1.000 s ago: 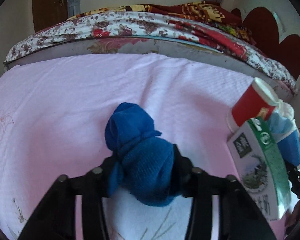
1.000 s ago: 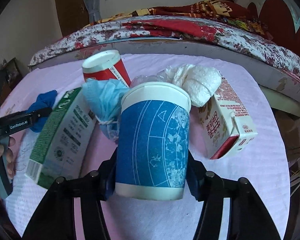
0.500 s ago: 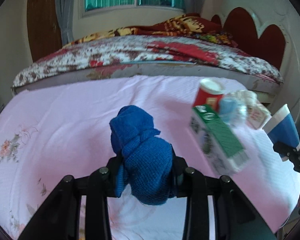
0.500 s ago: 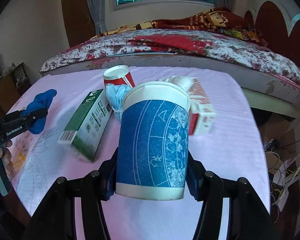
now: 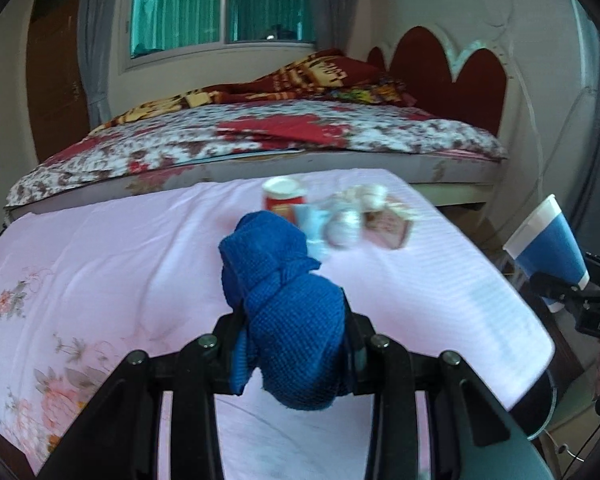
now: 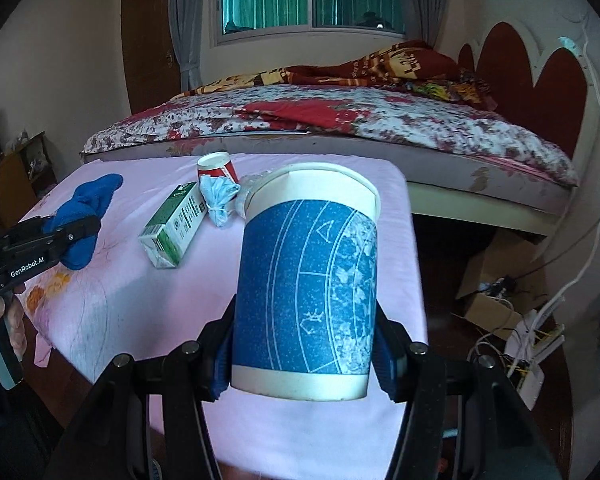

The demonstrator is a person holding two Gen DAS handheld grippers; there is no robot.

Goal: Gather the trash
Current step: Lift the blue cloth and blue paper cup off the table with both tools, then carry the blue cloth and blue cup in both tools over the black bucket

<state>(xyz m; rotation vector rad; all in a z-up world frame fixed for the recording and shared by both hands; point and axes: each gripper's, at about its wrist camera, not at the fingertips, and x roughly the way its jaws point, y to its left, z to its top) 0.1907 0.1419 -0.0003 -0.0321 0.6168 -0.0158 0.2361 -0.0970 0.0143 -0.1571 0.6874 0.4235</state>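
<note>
Left gripper (image 5: pixel 292 344): fingers clamp a knotted dark-blue knit cloth bundle (image 5: pixel 288 312), nearly closed, the bundle squeezed between the pads. Jaws have just been closing a bit further on it. Bundle is lifted off the pink-sheeted worktop (image 5: pixel 100 264) and pulled toward the near edge; a second ago it sat low over the sheet, with the litter close by on the right.

Left on the worktop, far centre, seen from the right wrist: green-and-white drink carton (image 6: pixel 174 226) lying flat, pale-blue tied plastic bag (image 6: pixel 219 196) touching its far end, red-and-white paper cup (image 6: pixel 216 168) just behind. White crumpled wrapping (image 5: pixel 364 196) and a red-white carton (image 5: pixel 388 228) lie right of those, blurred in the left wrist view.

Right gripper (image 6: pixel 304 356): fingers about half open, gripping a blue-patterned paper cup with white rim (image 6: pixel 308 280) upright by its lower wall. It too has come up and back; the pile now sits well apart beyond it.

Judgement: both pickups done, both loads in transit. No bin visible. Remaining pieces still need collecting.
</note>
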